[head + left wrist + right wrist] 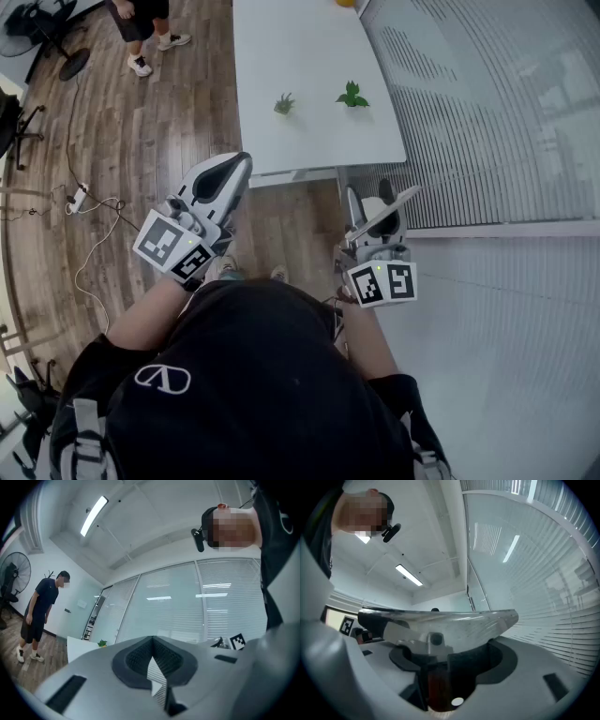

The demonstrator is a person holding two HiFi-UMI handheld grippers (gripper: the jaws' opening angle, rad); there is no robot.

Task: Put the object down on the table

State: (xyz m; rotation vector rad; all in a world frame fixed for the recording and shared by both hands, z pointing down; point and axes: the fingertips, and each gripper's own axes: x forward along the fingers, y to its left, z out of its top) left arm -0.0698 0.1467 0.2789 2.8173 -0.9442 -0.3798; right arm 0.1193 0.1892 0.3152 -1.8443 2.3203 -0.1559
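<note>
- Right gripper (440, 663) is clamped on a scraper (450, 620). In its own view I see a reddish-brown handle pinched between the dark pads and mostly buried by them. The wide metal blade lies crosswise above the jaws.
- From the head view, that right gripper (373, 214) is held in the air short of the table's near right corner. The scraper (392, 206) shows there only as a thin, tilted, pale sliver, and it touches nothing but the jaws.
- On the other side, the left gripper (152, 641) has its jaws together at the tips with nothing between them. In the head view it (234, 169) is raised close to the table's near left corner.
- Past both grippers is the white table (309, 141), with its far end cut off by the top of the picture.
- Two small green plants stand on it, set back from the near edge. One plant (284, 103) is about mid-width and the other plant (352, 95) is nearer the right edge.
- Something yellow (346, 2) sits by the right edge at the far end. It is clipped so hard I can't tell what it is.
- Farthest off, a bystander (141, 23) stands on the wood floor beyond the table's left edge. Only legs and shoes show from above, while the left gripper view catches the whole figure (42, 616).
</note>
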